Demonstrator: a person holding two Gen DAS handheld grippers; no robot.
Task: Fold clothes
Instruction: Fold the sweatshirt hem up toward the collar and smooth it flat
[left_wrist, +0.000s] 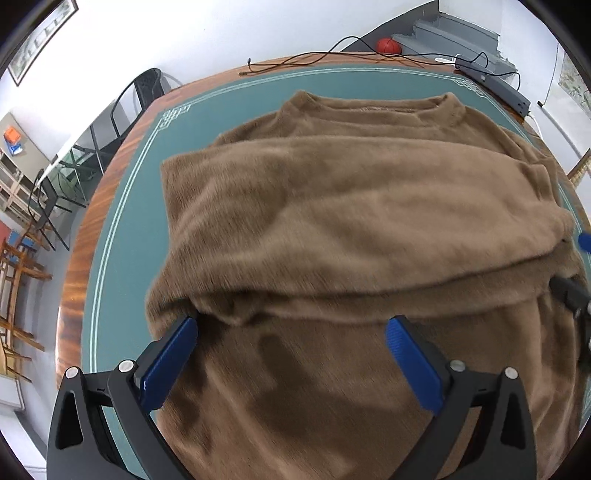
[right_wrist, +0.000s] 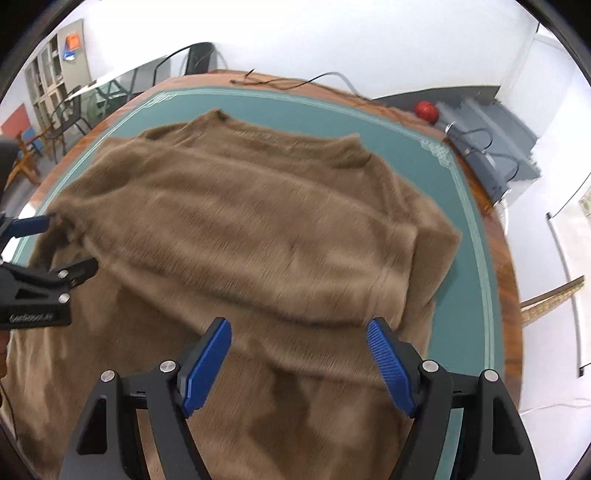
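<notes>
both hand-held grippers are spread wide and hold nothing: the left hand-held gripper (left_wrist: 291, 328) hangs over the near part of the sweater, its ribbed blue pads (left_wrist: 413, 369) set on black plastic arms with silver screws, and the right hand-held gripper (right_wrist: 299, 330) hangs likewise a little to the side. under them lies the brown sweater (left_wrist: 351, 221), a soft, fuzzy knit with a short nap, spread flat on the tabletop (left_wrist: 122, 229). its sleeves are folded across the body in thick rounded bands, and the ribbed round collar (left_wrist: 369, 107) points to the far side. the tabletop is covered in a smooth teal mat with pale line borders and a fret corner, framed by glossy reddish wood. farther off, thin dark cables (left_wrist: 332, 55) and a long grey power strip (left_wrist: 495, 83) lie along the far edge. beyond, a red ball (left_wrist: 388, 45) sits on the floor by grey steps.
</notes>
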